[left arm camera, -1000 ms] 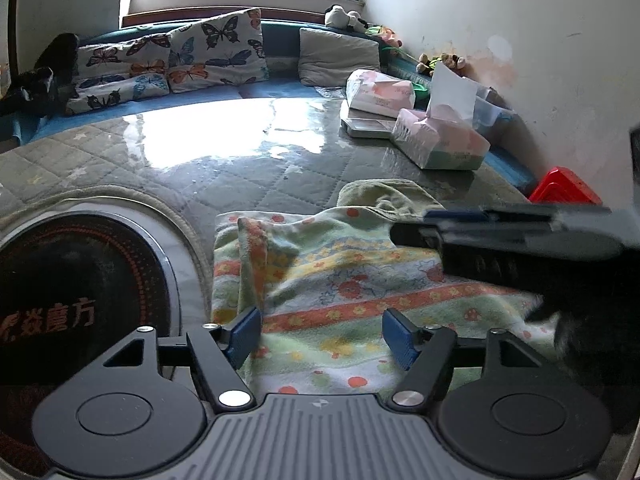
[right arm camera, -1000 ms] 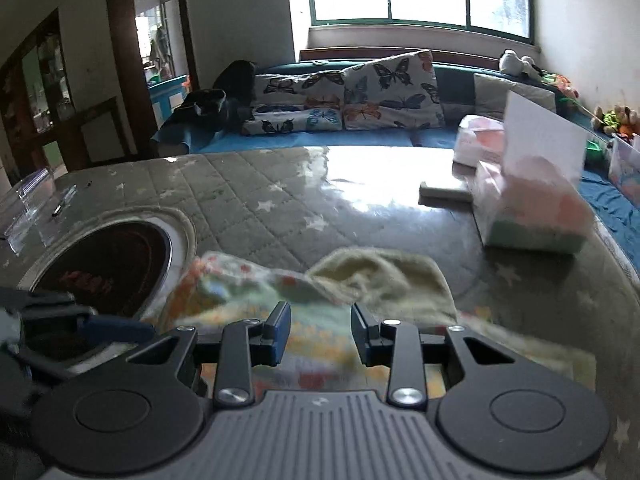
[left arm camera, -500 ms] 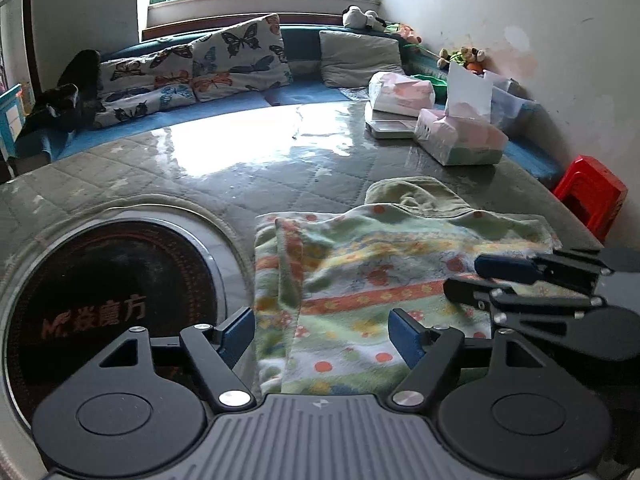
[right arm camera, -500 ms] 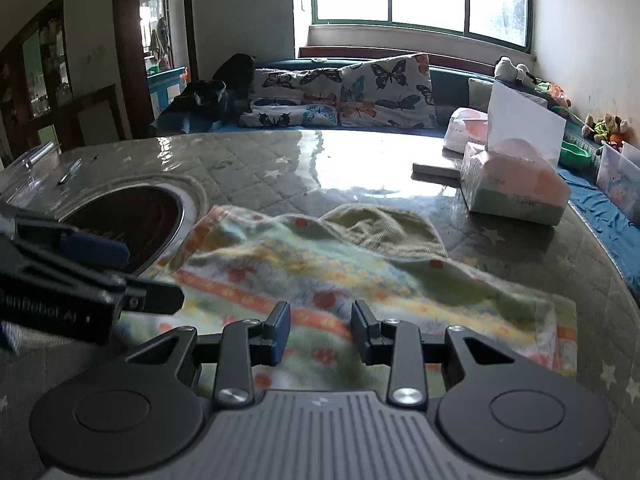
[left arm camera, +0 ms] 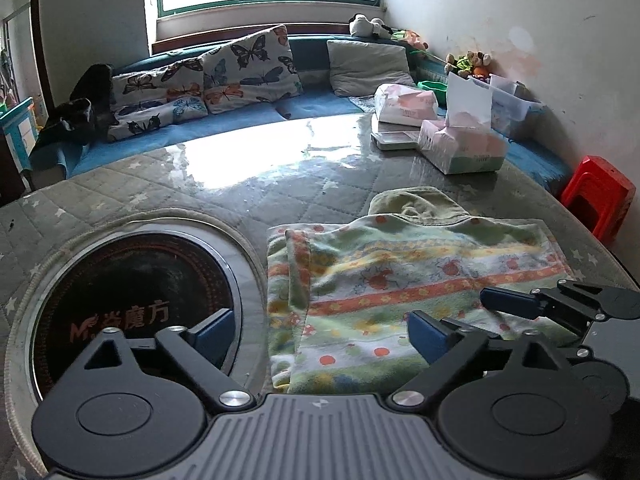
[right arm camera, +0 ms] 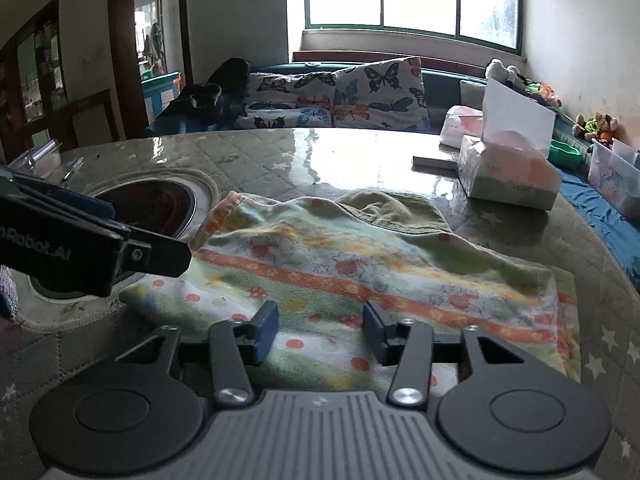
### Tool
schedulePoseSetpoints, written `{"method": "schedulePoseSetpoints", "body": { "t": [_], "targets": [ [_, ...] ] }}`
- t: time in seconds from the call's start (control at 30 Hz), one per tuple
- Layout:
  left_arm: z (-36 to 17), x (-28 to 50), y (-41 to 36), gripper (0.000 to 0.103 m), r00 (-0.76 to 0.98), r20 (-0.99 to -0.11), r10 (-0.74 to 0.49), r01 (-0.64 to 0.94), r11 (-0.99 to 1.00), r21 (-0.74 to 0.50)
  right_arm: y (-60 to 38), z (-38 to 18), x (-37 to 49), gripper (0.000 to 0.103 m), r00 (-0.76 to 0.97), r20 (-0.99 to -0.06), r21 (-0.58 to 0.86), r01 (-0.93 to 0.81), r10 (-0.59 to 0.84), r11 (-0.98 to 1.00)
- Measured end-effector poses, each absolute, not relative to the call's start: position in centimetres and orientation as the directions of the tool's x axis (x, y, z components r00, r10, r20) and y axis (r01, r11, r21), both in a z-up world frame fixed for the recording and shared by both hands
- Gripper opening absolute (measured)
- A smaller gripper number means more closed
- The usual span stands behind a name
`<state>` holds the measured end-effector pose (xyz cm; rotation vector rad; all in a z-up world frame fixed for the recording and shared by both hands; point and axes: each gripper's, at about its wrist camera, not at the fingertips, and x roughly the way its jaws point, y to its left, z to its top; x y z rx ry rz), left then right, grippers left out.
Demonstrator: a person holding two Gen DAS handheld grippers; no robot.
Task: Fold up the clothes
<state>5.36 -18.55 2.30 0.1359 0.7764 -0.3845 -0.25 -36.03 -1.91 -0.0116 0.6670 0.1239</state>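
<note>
Change: both your grippers have drawn back from the towel (left arm camera: pixel 400 280) since a second ago; it now lies flatter and more in view.
Left gripper (left arm camera: pixel 320 334): your jaws have just been opening and stand wide apart, nothing between the pads; the towel's near left corner lies below the gap.
Right gripper (right arm camera: pixel 318 326): your jaws have just been opening, now partly apart, empty, above the towel's near edge.
Towel place: on the quilted table (left arm camera: pixel 200 184), just right of the round burner (left arm camera: pixel 132 304).
Long axis: runs left to right across both your views; its stripes follow that line.
Hidden: the towel's near edge is cut off by each gripper body; a khaki cloth (right arm camera: pixel 392 208) pokes out from under its far edge, mostly covered.
Hard to read: the burner's lettering.
</note>
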Motion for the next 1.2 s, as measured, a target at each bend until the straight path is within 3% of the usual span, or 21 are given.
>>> {"method": "schedulePoseSetpoints", "body": {
  "t": [0.13, 0.43, 0.67, 0.83, 1.2],
  "targets": [
    [2.7, 4.9, -18.5, 0.103, 0.656, -0.696, -0.292, 0.390, 0.921, -0.018, -36.4, -1.8, -0.6, 0.068, 0.790, -0.604, 0.055, -0.091, 0.106, 0.994],
    [3.5, 3.8, -18.7, 0.103, 0.667, -0.688, -0.286, 0.391, 0.921, -0.004, -36.9, -1.5, -1.6, 0.082, 0.806, -0.584, 0.081, -0.053, 0.090, 0.995],
    [4.0, 2.9, -18.8, 0.103, 0.678, -0.679, -0.283, 0.393, 0.919, 0.009, -37.3, -2.1, -1.8, 0.087, 0.798, -0.598, 0.088, -0.026, 0.074, 0.996],
    [4.4, 2.3, -18.9, 0.103, 0.686, -0.673, -0.277, 0.397, 0.917, 0.027, -37.6, -1.9, -2.5, 0.103, 0.811, -0.580, 0.111, -0.013, 0.075, 0.994],
    [4.5, 1.4, -18.8, 0.103, 0.688, -0.670, -0.279, 0.405, 0.914, 0.035, -38.1, -1.5, -4.0, 0.103, 0.812, -0.584, 0.112, 0.087, -0.005, 0.990]
  ]
}}
